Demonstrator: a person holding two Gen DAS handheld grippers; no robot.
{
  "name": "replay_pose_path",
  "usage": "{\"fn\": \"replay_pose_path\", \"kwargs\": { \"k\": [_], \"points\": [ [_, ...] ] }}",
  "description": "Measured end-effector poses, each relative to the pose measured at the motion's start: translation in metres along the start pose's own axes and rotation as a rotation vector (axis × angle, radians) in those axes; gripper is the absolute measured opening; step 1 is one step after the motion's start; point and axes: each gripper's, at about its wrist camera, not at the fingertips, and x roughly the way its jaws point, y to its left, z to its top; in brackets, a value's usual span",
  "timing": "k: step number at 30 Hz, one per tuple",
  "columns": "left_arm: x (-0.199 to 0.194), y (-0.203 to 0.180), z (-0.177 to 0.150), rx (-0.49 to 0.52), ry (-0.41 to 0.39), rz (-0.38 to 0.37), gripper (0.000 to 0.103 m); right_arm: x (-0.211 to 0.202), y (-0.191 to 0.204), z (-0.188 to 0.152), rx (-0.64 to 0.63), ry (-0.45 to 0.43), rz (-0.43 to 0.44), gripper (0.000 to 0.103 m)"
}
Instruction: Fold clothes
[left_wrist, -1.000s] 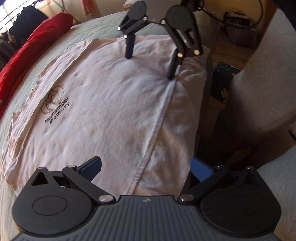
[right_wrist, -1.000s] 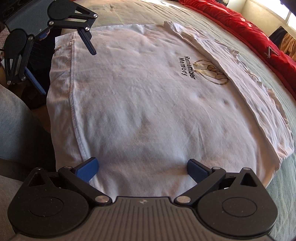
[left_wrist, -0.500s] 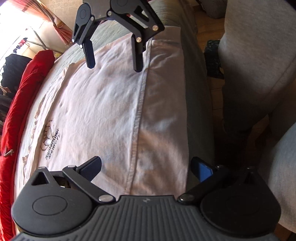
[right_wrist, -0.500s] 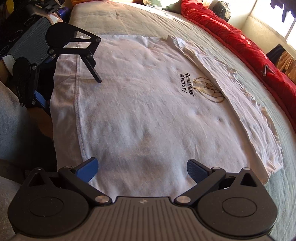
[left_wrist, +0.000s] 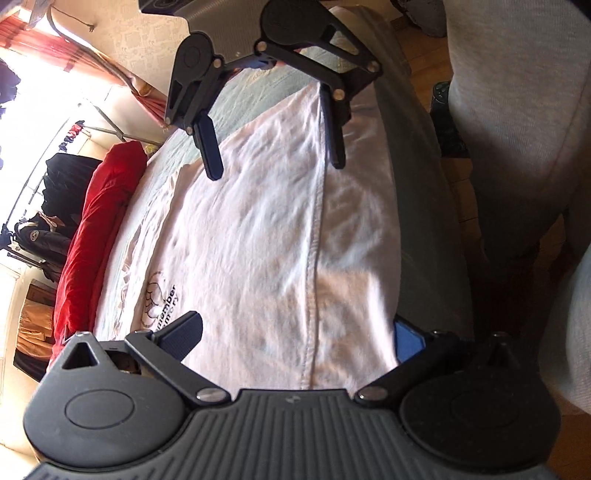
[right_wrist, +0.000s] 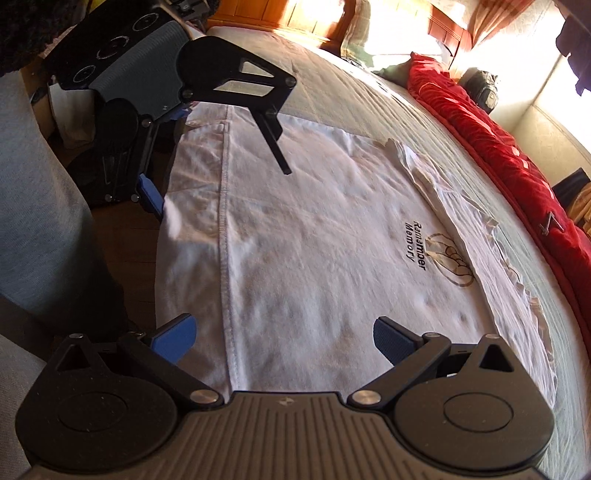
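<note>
Grippers (left_wrist: 295, 341) (right_wrist: 284, 338) swung closer — shirt (right_wrist: 314, 240) reads "Remember Memory".

Your left wrist camera sits just behind the left tool (left_wrist: 295, 332) and looks along the near edge of the bed (left_wrist: 417, 192), close above the white T-shirt (left_wrist: 258, 229), facing the right tool (left_wrist: 275, 158) head-on. Your right wrist camera sits behind the right tool (right_wrist: 284, 336) at the opposite end of the same hem, low and close, looking back at the left tool (right_wrist: 218, 188). Both views share the T-shirt (right_wrist: 314, 240), its printed logo (right_wrist: 439, 258), the bed edge and the red blanket (right_wrist: 498, 147) beyond.
</note>
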Motion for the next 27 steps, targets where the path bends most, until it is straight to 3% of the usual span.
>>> {"fn": "replay_pose_path", "kwargs": {
  "k": [14,17,23,27],
  "points": [
    [-0.015,0.026,0.002,-0.022,-0.042,0.058,0.102,0.036,0.043,0.022,-0.185,-0.095,0.105,0.103],
    [-0.015,0.028,0.002,-0.037,-0.043,0.062,0.102,0.039,0.046,0.018,-0.261,-0.091,0.049,0.103],
    [-0.011,0.019,0.001,-0.029,-0.046,0.046,0.102,0.026,0.046,0.017,-0.341,-0.107,-0.152,0.103],
    [-0.003,0.014,0.006,-0.029,-0.055,0.024,0.102,0.017,0.046,0.023,-0.344,-0.099,-0.193,0.103]
  ]
}}
